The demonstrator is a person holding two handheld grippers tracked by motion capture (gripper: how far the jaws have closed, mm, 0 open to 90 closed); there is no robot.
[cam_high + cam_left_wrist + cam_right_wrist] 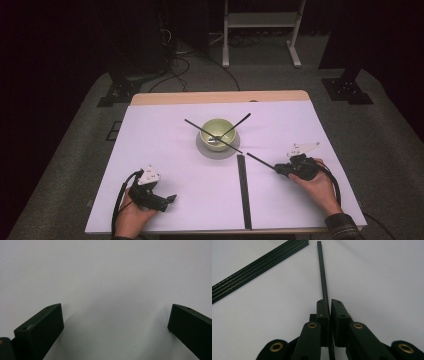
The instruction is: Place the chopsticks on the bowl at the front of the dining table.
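Gripping a thin black rod [322, 270] between its pads, your right gripper [329, 305] is holding the jaws nearly together, with the rod running straight out ahead of the fingertips and lying low over the white table cover [165, 150]. In the high view the right gripper [280, 169] is sitting at the near right of the table, and the rod [260, 161] is pointing from its fingertips toward the green bowl [218, 132], ending short of it. Two more rods [220, 135] are already leaning crossed in that bowl, which is resting on a grey saucer [218, 150]; judging from this, you are roughly midway, with the held rod not yet carried to the bowl. A flat bundle of black strips [243, 190] is lying just to the left of the right fingertips, well clear of the grip, and it is appearing again in the right gripper view as strips [259, 267] off to the upper left of the jaws. Your left gripper [115, 322] is standing with its jaws wide apart and nothing between them, over bare cover; in the high view the left gripper [170, 199] is resting far from the bowl. The rear end of the held rod is passing out of sight beneath the gripper body, and the contents of the bowl are too small to make out.
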